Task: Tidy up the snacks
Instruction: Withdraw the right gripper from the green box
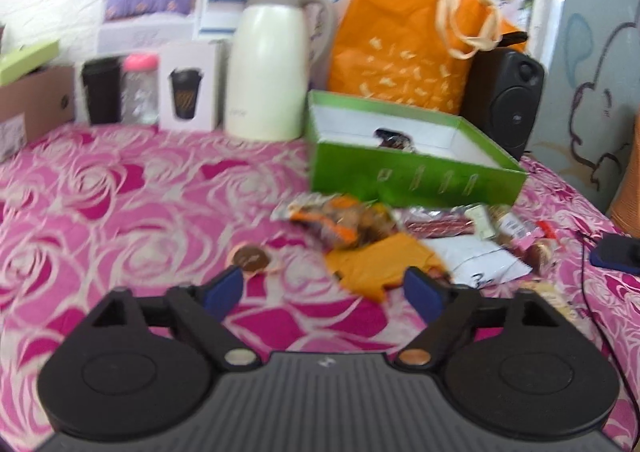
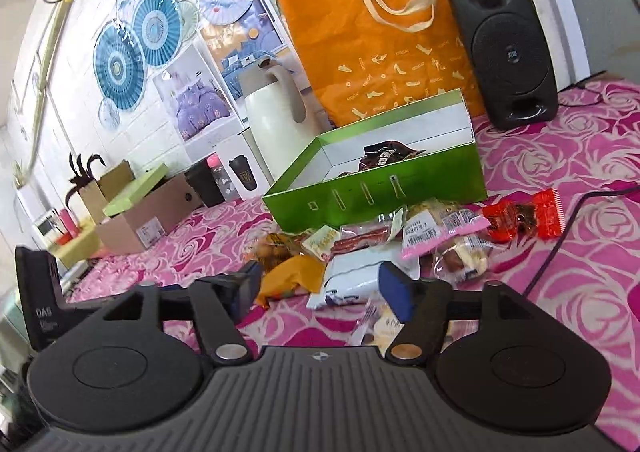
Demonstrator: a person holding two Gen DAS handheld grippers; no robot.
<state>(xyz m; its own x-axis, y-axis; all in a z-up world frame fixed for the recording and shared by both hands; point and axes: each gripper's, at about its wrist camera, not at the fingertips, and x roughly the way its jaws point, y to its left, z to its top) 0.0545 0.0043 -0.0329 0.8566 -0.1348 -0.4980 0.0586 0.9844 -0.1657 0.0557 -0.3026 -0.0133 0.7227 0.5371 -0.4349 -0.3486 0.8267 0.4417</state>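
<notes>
A green box (image 1: 412,175) (image 2: 376,195) stands open on the pink rose tablecloth, with a dark snack packet (image 2: 386,157) inside it. A pile of snack packets lies in front of it: an orange packet (image 1: 378,264) (image 2: 290,276), a white packet (image 1: 478,262) (image 2: 352,276), a red one (image 2: 524,217) and a pink-edged one (image 2: 444,230). A round brown snack (image 1: 249,258) lies apart on the left. My left gripper (image 1: 324,292) is open and empty just before the orange packet. My right gripper (image 2: 322,292) is open and empty, its tips either side of the orange and white packets.
At the back stand a white thermos jug (image 1: 266,67), an orange bag (image 1: 412,35), a black speaker (image 2: 504,51), a cup box (image 1: 190,87), a black cup (image 1: 102,89) and a cardboard box (image 2: 144,215). A black cable (image 2: 560,244) runs on the right.
</notes>
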